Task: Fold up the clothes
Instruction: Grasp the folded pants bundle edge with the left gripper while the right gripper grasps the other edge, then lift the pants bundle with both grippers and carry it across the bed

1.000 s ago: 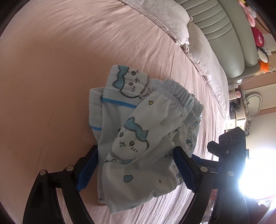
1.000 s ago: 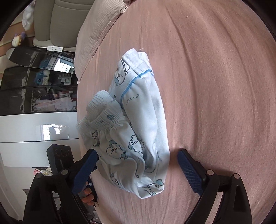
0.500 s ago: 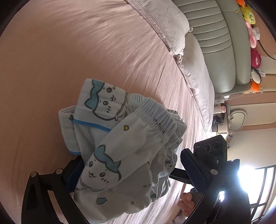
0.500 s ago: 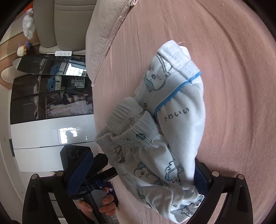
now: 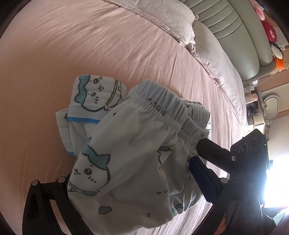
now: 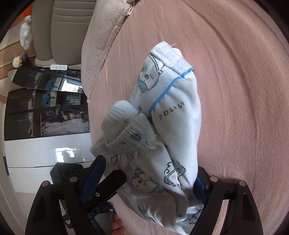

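Fingers of your left gripper (image 5: pixel 130 188) and right gripper (image 6: pixel 150 182) both clench the folded pajama bundle (image 5: pixel 137 148) from opposite sides, its waistband end pointing away over the bed (image 5: pixel 90 45).

Pink bedsheet (image 5: pixel 90 45) spread over bed; waffle-textured pillow (image 5: pixel 162 16) at head edge; grey padded headboard (image 5: pixel 240 23); plush toys (image 5: pixel 271 32) lined above; dark glossy wardrobe panels (image 6: pixel 47 112); window glare (image 5: pixel 278 173).

left gripper (image 5: pixel 130 182) fingers (image 5: pixel 202 182) straddle folded pajamas (image 5: pixel 130 148) | pink bedsheet (image 5: pixel 72 45)
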The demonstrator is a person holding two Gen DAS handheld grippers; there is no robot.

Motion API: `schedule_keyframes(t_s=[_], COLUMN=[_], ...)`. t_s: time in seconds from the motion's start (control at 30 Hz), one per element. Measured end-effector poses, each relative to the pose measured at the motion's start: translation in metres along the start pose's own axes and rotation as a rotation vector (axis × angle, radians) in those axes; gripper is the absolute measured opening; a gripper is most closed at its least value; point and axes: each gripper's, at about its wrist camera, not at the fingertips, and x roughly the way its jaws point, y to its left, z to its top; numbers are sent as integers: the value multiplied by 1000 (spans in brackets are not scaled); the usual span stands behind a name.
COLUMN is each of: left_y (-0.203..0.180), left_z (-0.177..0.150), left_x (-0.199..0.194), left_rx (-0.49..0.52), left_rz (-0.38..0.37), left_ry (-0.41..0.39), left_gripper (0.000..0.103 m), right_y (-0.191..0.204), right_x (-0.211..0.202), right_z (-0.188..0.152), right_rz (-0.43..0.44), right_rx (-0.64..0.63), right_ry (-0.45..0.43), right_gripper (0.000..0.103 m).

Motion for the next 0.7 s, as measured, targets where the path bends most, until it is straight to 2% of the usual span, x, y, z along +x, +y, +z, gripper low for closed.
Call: schedule_keyframes(t_s=[0.13,0.27,0.33,0.37,0.47,0.5,0.53,0.67,0.7], left_y=[-4,-1,-2,-4,-6,-6,-3,4,4], left_z=[-6,-8,-8,-8,-10,-11,-12,-12,-12], left_x=[0,-3,-4,-4,-5,-7,-9,-14,-15], left_rx=[19,3,17,29,60,66,64,27,19], left_rz=[44,45,60,83,149,164,162,126,116], left_ry=[-33,-53,-51,-47,-42,-45,-48,-53,-52], left_gripper=[103,102,100,98,77,69,65,54,47], right_y=[4,1,0,0,1,1,1,5,7], right_x=[-1,-5,-6,-6,-7,-7,-7,-8,-8], right_z=[-3,-2,-2,-1,0,1,1,-1,-2], right_rz=[-49,-66,-87,-108,-168,-189,-209,-246,-254], right_rx=[-43,-2,16,20,30,34,37,22,6], right_ry=[-18,-35,-37,-35,-28,-26,-24,-37,-43], right_gripper=[81,74,67,65,50,39,34,31,30])
